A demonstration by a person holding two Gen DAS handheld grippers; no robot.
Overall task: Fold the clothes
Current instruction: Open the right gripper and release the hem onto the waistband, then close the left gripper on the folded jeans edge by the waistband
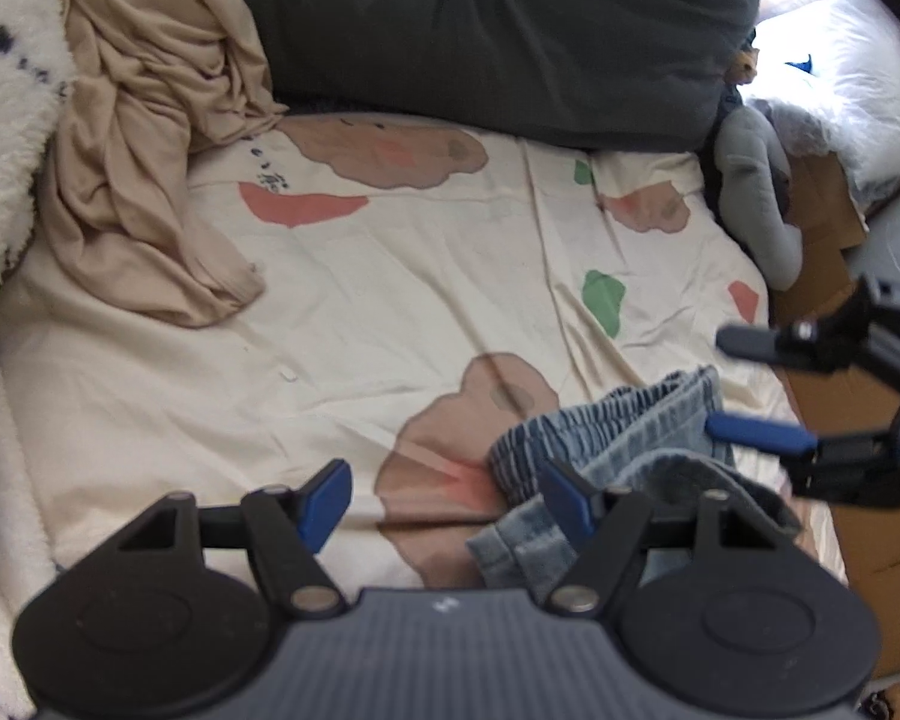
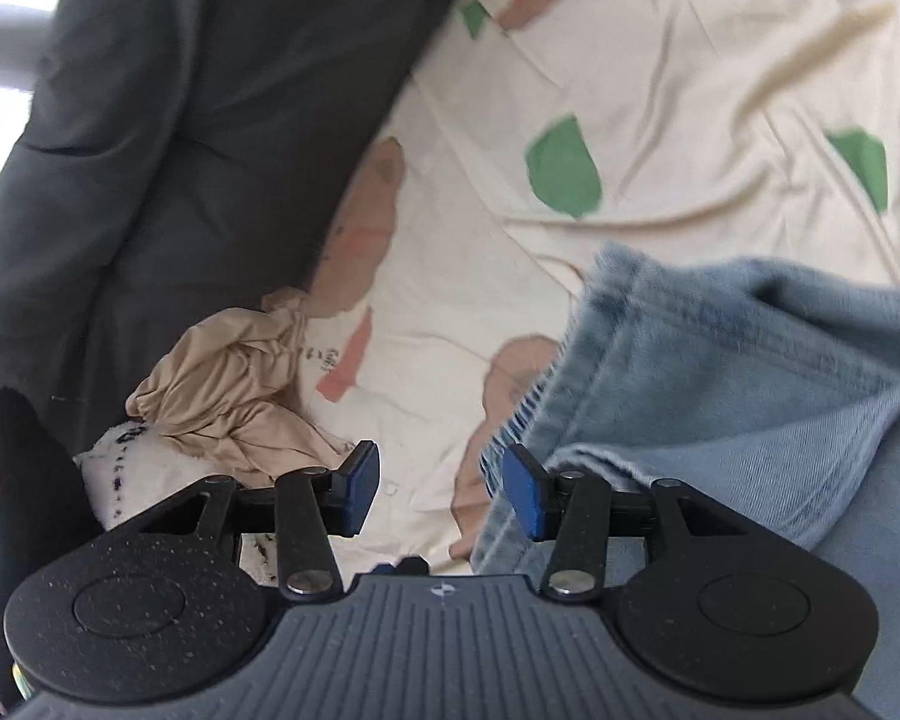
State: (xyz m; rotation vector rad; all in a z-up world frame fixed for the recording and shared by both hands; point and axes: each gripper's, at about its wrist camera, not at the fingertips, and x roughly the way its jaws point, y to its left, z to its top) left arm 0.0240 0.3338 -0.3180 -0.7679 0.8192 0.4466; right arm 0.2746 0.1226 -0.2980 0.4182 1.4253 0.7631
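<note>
Light-blue denim garment (image 1: 618, 456) with elastic gathered waistband, bunched on cream printed bedsheet (image 1: 360, 312), left gripper (image 1: 444, 495) spread wide, right gripper (image 2: 441, 489) spread, both empty

Light blue jeans (image 1: 624, 438), beige garment (image 1: 144, 138), cream printed sheet (image 1: 360, 300)

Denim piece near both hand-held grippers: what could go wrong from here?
1. Both the left hand-held gripper and the right hand-held gripper stand open with nothing pinched, so the bunched denim garment may slump out of its fold.
2. It lies close to the edge of the printed sheet; a careless tug could slide it off.
3. The crumpled beige garment is unfolded and takes up room on the sheet.
</note>
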